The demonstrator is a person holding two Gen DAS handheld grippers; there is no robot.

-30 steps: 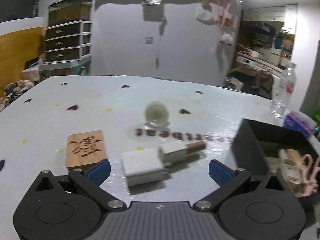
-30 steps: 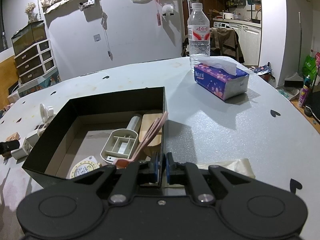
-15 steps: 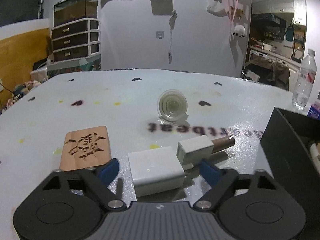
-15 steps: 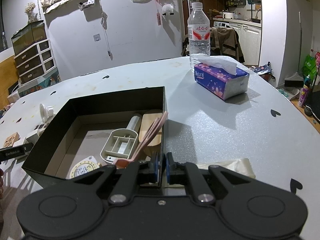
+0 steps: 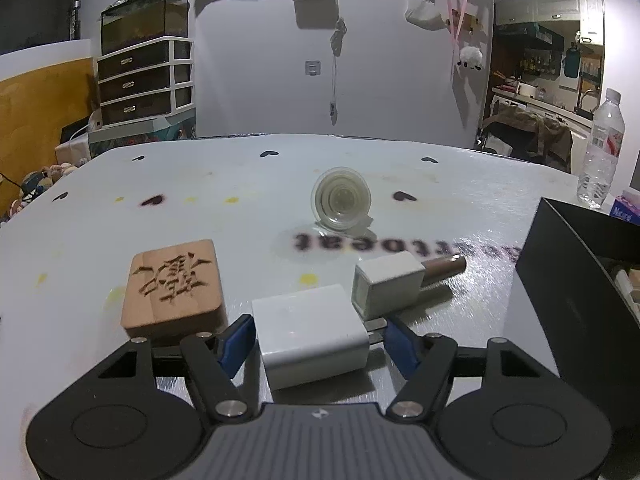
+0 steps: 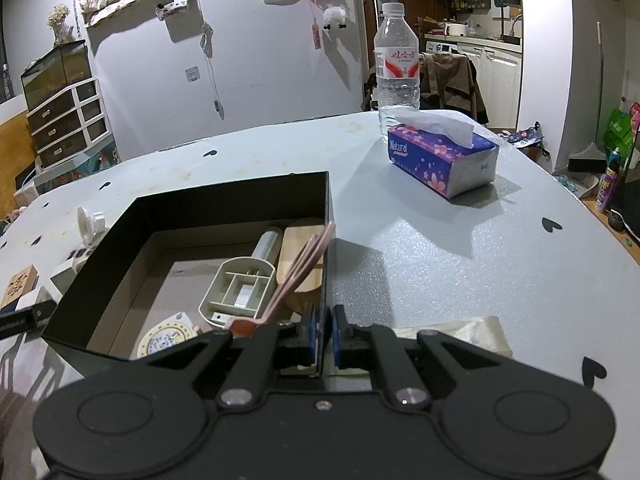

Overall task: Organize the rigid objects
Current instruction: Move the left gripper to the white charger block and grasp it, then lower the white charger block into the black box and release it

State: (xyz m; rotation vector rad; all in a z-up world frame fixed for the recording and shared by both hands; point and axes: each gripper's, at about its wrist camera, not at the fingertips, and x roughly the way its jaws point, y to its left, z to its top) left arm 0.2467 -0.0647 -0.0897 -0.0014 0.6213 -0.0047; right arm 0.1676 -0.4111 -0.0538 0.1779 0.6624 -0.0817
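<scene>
Your left gripper [image 5: 318, 344] is closing around the white charger block [image 5: 310, 334] — it sits between the blue pads, which aren't pressing on it yet. Just beyond it lies a white-capped stick [image 5: 394, 286], with a carved wooden block [image 5: 174, 288] to the left and a clear round cup [image 5: 341, 198] farther toward the tabletop's middle. Your right gripper [image 6: 324, 338] is clamped on the near wall of the black box [image 6: 224, 204] — there's a divided tray [image 6: 240, 290] and pink tongs [image 6: 298, 266] inside. A tissue pack [image 6: 442, 156] and water bottle [image 6: 396, 64] stand by the far edge.
</scene>
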